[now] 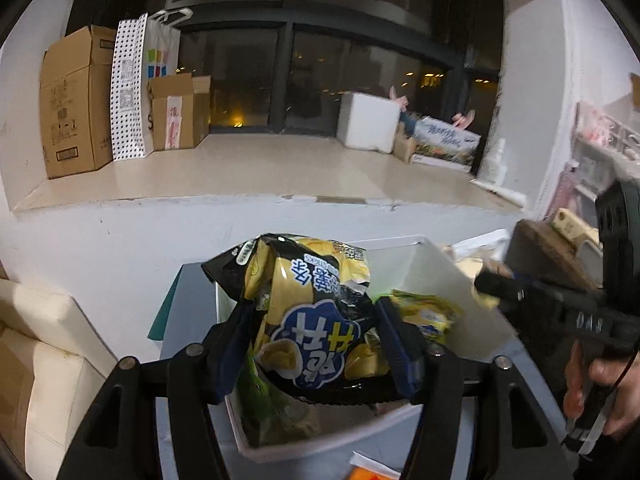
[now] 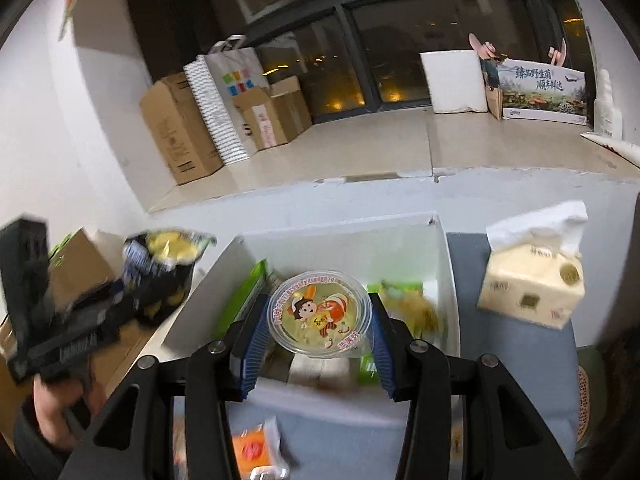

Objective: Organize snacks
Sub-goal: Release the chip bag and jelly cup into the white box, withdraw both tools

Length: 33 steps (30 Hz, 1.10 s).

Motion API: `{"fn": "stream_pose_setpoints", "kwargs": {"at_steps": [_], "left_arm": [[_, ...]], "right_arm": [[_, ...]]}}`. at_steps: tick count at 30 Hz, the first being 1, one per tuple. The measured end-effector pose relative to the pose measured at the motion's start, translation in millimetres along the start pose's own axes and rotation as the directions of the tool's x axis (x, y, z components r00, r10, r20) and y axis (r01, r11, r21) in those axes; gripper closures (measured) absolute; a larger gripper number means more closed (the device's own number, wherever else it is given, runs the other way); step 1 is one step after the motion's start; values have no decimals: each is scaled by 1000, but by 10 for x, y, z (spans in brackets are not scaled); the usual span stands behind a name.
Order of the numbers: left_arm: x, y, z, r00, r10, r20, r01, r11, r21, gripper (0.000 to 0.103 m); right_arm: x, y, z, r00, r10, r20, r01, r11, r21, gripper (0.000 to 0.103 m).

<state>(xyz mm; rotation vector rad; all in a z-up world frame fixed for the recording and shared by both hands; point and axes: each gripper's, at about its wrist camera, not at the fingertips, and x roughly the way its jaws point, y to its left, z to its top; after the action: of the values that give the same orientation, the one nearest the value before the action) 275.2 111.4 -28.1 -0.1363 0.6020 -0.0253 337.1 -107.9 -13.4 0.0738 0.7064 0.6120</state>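
Night outside the big dark window (image 1: 256, 76), and along the pale sill (image 1: 248, 168) sit cardboard boxes (image 1: 76, 100) on the left, then a white foam box (image 1: 368, 120) and a printed carton (image 2: 544, 92) over to the right. Down on the grey table (image 2: 520, 396), the left gripper (image 1: 316, 336) has its jaws clamped partway around a black and yellow chip bag (image 1: 312, 304), pads pressing both sides, held up over the white bin (image 1: 436, 276). Another yellow snack pack (image 1: 428, 312) lies inside that bin, with some green packets (image 2: 244, 296) too. Moving right, the right gripper (image 2: 320, 328) pinches a round jelly cup (image 2: 318, 314) with a cartoon lid between its blue pads, just above the same bin. Furthest right, a tissue pack (image 2: 532, 280) stands on the table beside the bin.
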Motion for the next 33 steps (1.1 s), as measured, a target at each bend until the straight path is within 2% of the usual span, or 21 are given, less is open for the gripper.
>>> {"fn": "stream_pose_setpoints", "kwargs": {"at_steps": [2,3,4,6,8,13,19,26,33], "left_arm": [[169,34,7,998,6,-56,-8,1000,-26,12],[235,53,-1,996,20,-83,-23,999,-39,0],[238,60,-22,997,21,-74,-25,999,-41,0],[192,74,-74,999,10,-45,-12,999,-45,0],[173,82,-114,999,-2,-54,-1,999,-53,0],[24,26,-167,999,-4,-51,2,999,-35,0],[-381,-152,-370,999,-31,-41,32,999,23,0],[-953,-308,-697,996,-85,-6,85,995,56,0],[-1366,-449,-1050,990,-137,22,135,989,57,0]], "right_arm": [[136,-53,112,1000,-9,-21,9,1000,5,50],[188,-87,158,999,-24,-30,25,1000,16,30],[192,-124,179,998,-60,-22,60,998,31,1],[121,-200,185,997,-71,21,70,995,68,0],[92,-242,169,999,-47,10,46,995,86,0],[-27,-179,56,998,-67,17,66,997,34,0],[-330,-12,-103,999,-13,38,14,999,-35,0],[-923,126,-497,994,37,98,-30,997,-71,0],[-1465,118,-1114,988,8,156,2,998,-66,0]]}}
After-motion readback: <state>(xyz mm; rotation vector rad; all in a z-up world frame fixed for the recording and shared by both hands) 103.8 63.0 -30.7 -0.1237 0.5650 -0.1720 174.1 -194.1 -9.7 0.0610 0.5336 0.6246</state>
